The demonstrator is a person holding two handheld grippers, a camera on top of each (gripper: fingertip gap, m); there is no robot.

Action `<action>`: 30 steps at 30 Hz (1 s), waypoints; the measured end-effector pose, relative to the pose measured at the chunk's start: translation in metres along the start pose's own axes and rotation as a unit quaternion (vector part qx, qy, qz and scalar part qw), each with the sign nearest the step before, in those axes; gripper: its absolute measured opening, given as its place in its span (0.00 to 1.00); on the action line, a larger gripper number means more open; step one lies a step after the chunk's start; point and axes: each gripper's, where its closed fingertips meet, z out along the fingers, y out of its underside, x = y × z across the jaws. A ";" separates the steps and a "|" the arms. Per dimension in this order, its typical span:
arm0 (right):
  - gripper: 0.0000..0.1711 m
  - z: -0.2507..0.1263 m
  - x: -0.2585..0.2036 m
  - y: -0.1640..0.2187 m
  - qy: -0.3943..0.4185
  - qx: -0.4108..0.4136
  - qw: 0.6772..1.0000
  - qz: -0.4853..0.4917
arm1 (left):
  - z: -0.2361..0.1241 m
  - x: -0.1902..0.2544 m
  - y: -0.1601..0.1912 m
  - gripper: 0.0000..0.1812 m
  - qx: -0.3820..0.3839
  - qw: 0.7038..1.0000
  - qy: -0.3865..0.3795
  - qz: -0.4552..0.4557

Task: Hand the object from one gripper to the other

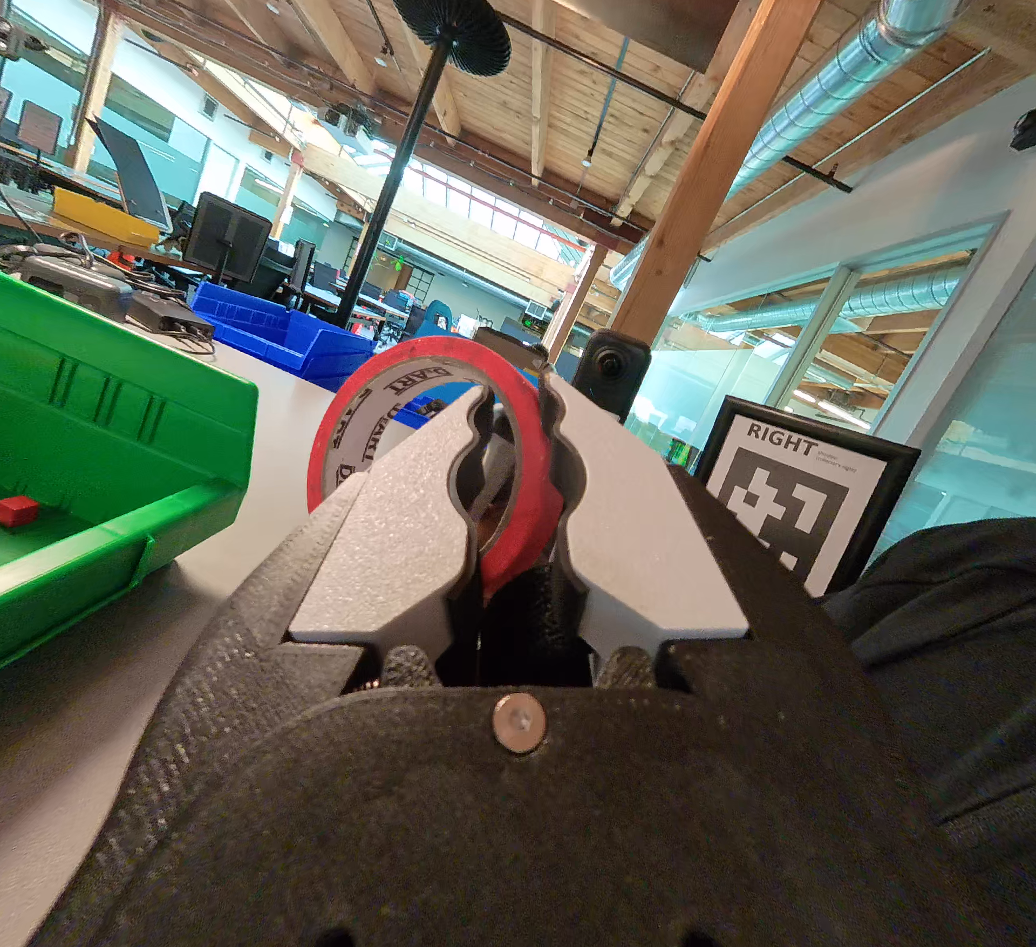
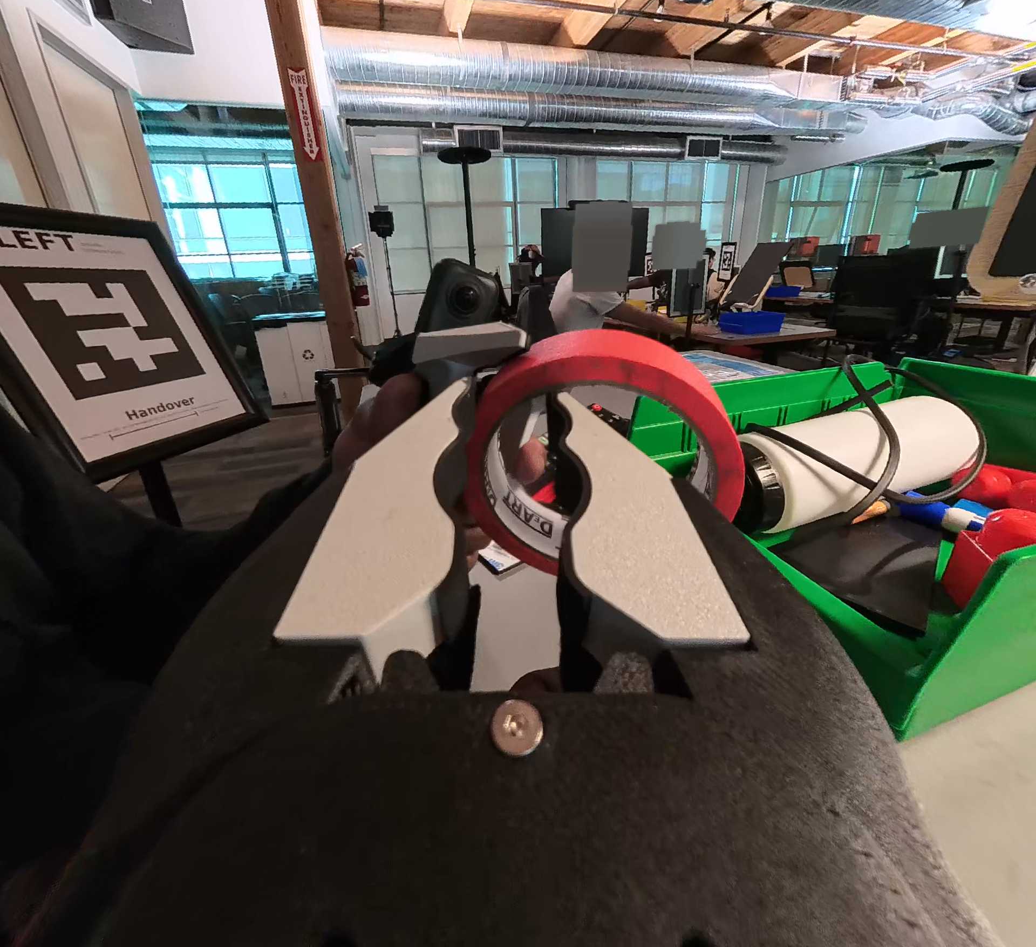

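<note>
A roll of red tape stands on edge between the fingers of my left gripper, one finger inside the ring and one outside, shut on its wall. In the right wrist view the same tape sits in my right gripper, left finger outside and right finger inside the ring, also closed on the wall. The left gripper shows there at the roll's upper left. The right gripper's camera body shows just behind the roll in the left wrist view. The roll is held above the table.
A green bin with a red block is on the left, with blue bins behind it. A second green bin on the right holds a white cylinder, cables and red pieces. Framed marker signs stand nearby. My left and right fingertips are right by each other.
</note>
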 end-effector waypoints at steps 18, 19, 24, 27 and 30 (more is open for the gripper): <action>0.10 0.004 0.005 0.013 0.022 -0.037 0.999 -0.023 | 0.000 -0.008 0.000 0.13 0.001 1.000 -0.026 0.000; 0.10 0.005 0.005 0.013 0.022 -0.037 0.999 -0.024 | 0.000 -0.009 0.000 0.13 0.001 1.000 -0.027 0.000; 0.10 0.006 0.005 0.016 0.025 -0.045 0.998 -0.030 | 0.000 -0.010 0.001 0.13 0.000 0.999 -0.032 0.001; 0.10 0.007 0.007 0.021 0.036 -0.056 0.997 -0.039 | 0.000 -0.013 0.001 0.14 -0.003 0.999 -0.042 0.002; 0.10 0.008 0.010 0.026 0.046 -0.070 0.995 -0.047 | 0.000 -0.019 0.005 0.16 -0.014 0.998 -0.061 0.011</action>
